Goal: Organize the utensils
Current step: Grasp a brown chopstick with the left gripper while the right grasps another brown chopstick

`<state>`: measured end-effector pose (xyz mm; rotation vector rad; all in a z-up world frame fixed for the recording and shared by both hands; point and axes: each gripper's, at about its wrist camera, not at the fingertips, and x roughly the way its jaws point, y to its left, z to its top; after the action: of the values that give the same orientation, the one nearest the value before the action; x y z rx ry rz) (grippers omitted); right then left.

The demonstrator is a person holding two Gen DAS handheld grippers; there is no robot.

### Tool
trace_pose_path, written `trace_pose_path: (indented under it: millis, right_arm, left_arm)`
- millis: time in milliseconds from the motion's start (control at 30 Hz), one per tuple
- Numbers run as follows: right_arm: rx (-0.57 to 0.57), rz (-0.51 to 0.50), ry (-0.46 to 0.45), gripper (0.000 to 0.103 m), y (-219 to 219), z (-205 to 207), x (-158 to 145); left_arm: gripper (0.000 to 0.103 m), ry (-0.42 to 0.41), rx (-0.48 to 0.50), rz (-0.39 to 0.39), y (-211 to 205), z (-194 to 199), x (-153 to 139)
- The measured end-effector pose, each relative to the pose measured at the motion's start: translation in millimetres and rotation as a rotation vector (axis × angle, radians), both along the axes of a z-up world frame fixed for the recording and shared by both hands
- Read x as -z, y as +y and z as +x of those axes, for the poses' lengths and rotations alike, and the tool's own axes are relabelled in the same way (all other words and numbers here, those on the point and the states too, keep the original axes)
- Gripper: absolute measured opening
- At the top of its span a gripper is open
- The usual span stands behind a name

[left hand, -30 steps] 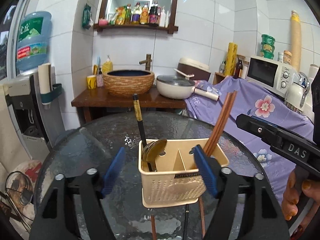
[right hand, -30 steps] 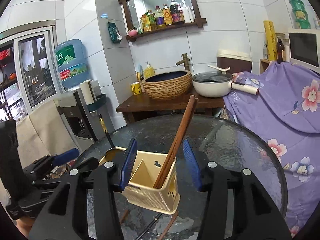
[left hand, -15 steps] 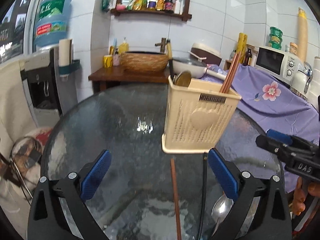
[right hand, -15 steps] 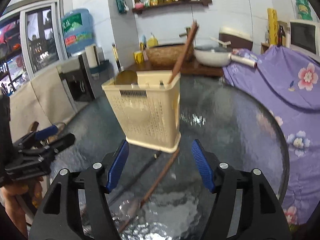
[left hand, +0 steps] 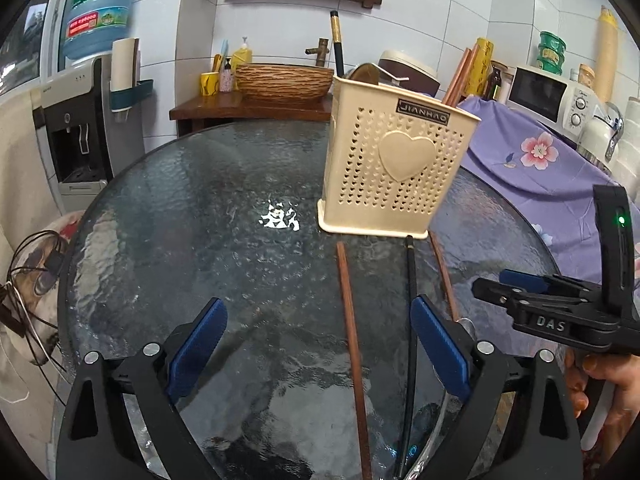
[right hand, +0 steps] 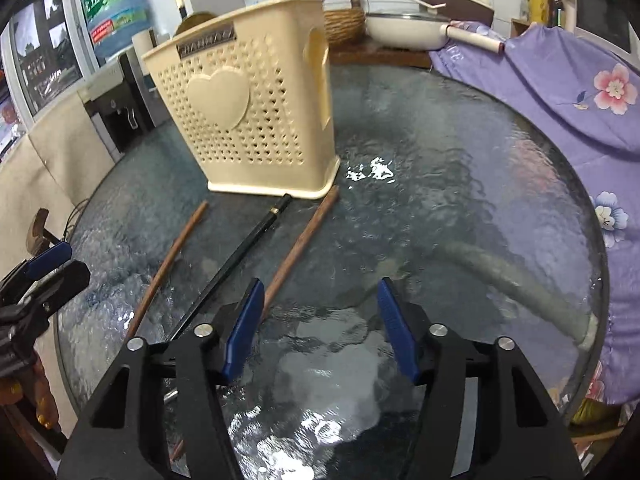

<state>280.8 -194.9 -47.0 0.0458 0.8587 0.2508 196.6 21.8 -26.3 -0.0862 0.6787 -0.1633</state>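
A cream plastic utensil holder [left hand: 396,160] [right hand: 256,100] stands upright on the round glass table [left hand: 200,240]. It holds a black chopstick [left hand: 337,44], brown chopsticks [left hand: 456,80] and a brass spoon. On the glass in front of it lie two brown chopsticks [left hand: 352,340] [left hand: 442,280] and a black chopstick [left hand: 410,320]; they also show in the right wrist view [right hand: 168,260] [right hand: 236,260] [right hand: 304,236]. My left gripper [left hand: 318,348] is open and empty above them. My right gripper [right hand: 320,328] is open and empty, low over the glass.
A purple flowered cloth [left hand: 520,152] covers a counter at the right with a microwave [left hand: 552,96]. A wooden stand with a woven basin [left hand: 284,80] and a white pan [right hand: 404,28] is behind the table. A water dispenser [left hand: 80,120] stands at the left.
Both grippers have pulled back and dropped low toward the table's near side, away from the holder. The loose chopsticks on the glass have come into view.
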Motion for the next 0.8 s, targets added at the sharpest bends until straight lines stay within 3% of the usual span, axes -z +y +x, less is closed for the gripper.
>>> trace_pose_path:
  millis: [400, 800]
  right_arm:
    - [0.004, -0.087, 0.081, 0.047, 36.6, 39.0, 9.5]
    - [0.048, -0.142, 0.085, 0.020, 33.5, 65.4, 9.0]
  left_arm:
    - [0.066, 0.095, 0.055, 0.061, -19.8, 24.2, 17.5]
    - [0.048, 0.186, 0.079, 0.117, -31.5, 71.4, 30.9]
